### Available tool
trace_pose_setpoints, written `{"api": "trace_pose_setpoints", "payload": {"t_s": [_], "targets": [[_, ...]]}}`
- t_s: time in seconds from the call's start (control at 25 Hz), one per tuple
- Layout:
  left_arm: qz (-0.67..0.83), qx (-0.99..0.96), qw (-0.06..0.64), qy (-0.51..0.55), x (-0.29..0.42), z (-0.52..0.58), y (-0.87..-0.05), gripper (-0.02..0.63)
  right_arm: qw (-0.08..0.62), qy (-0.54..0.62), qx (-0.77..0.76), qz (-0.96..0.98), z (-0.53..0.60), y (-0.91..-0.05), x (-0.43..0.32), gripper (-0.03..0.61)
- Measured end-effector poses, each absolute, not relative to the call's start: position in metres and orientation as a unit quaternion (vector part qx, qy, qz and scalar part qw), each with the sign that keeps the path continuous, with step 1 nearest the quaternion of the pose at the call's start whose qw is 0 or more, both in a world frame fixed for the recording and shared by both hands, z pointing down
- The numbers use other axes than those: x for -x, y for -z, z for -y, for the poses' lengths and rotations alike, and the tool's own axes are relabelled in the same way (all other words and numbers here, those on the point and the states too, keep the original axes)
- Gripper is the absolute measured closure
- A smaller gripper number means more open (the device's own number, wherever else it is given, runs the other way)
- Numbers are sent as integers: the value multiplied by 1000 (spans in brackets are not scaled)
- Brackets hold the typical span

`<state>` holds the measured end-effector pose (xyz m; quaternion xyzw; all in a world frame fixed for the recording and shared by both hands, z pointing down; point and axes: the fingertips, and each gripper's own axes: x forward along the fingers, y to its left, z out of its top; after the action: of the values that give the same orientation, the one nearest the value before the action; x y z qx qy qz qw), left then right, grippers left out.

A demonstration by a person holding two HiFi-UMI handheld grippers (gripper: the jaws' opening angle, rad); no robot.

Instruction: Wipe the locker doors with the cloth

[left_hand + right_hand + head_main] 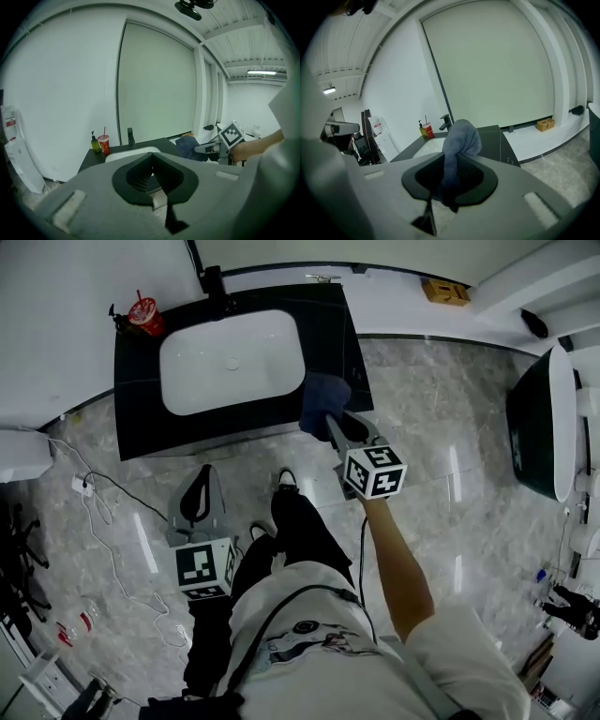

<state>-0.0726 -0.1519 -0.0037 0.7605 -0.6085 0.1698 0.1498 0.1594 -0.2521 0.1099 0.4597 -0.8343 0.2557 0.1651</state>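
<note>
Right gripper (330,424) needs a firm pinch, leaving enough cloth (461,136) free to press flat on a locker door; no locker shows. Its jaws clamp the blue cloth's lower end, held partly apart by it, over the black sink counter (141,418). Left gripper (195,501) hangs low, jaws together, empty.
</note>
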Motion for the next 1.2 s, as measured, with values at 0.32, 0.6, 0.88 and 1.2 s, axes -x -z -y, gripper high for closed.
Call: {"api": "trace_pose_setpoints", "payload": {"t_s": [0.32, 0.6, 0.88, 1.2], "targets": [[597, -769, 156, -166, 89, 86, -30, 612, 126, -223, -463, 848, 172, -86, -151, 503], [602, -760, 177, -169, 99, 64, -100, 611, 127, -184, -438, 871, 121, -113, -147, 503], [606, -758, 163, -174, 81, 67, -250, 611, 133, -87, -393, 906, 117, -210, -154, 503], [613, -764, 128, -153, 71, 78, -393, 611, 110, -26, -391, 913, 130, -336, -172, 503]]}}
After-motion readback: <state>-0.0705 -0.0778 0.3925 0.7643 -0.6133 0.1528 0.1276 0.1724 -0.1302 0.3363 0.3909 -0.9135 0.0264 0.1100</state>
